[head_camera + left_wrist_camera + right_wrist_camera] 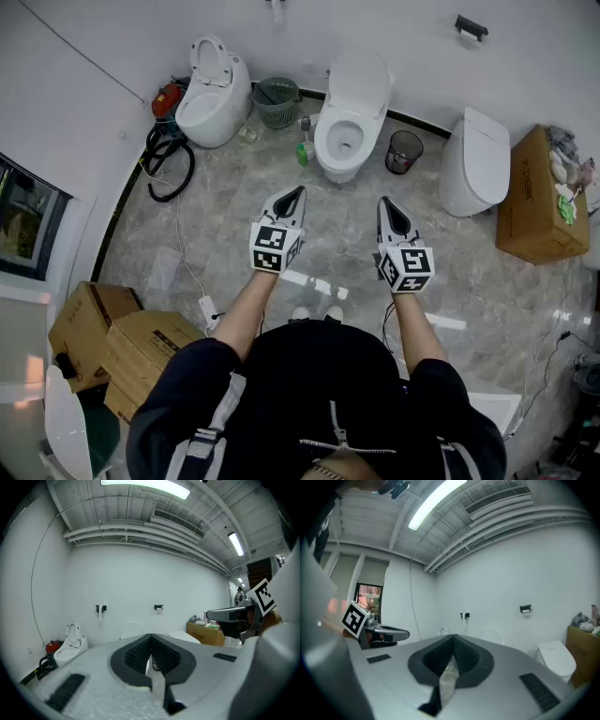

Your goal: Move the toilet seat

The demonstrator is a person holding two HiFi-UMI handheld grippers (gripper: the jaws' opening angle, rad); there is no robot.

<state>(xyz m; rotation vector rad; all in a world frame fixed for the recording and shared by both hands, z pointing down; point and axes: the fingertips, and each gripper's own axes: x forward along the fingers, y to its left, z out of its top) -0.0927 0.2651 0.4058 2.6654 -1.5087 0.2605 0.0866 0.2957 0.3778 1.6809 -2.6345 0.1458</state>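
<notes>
Dark-sleeved arms (246,314) are reaching forward from the bottom of the head view, both aiming at the middle toilet (352,112). Short of that toilet and slightly to its left, the left gripper (299,190) is hovering over the floor with its jaws pressed together on nothing. Slightly to the toilet's right, the right gripper (385,201) is doing the same, equally closed and empty.

The toilet seat (324,141) appears to be lying flat as a white ring around the bowl opening of the middle toilet, with the lid (361,80) standing up behind it. It is probably going to behave as a stiff, smooth, fairly light plastic piece swinging on a rear hinge. Its glossy surface is likely to be slippery, so the front edge, farthest from the hinge, is looking like the best place to pinch or hook it.

Far to the left of the middle toilet, nearer the person, cardboard boxes (141,352) are sitting closed. Just left of the toilet, a green basket (279,116) is holding something dark that I cannot identify. Just right of the toilet, a black mesh bin (401,161) is standing, its contents too dark to tell. Far right of the toilet, another cardboard box (530,211) is carrying rags and small items (567,178) on top.
</notes>
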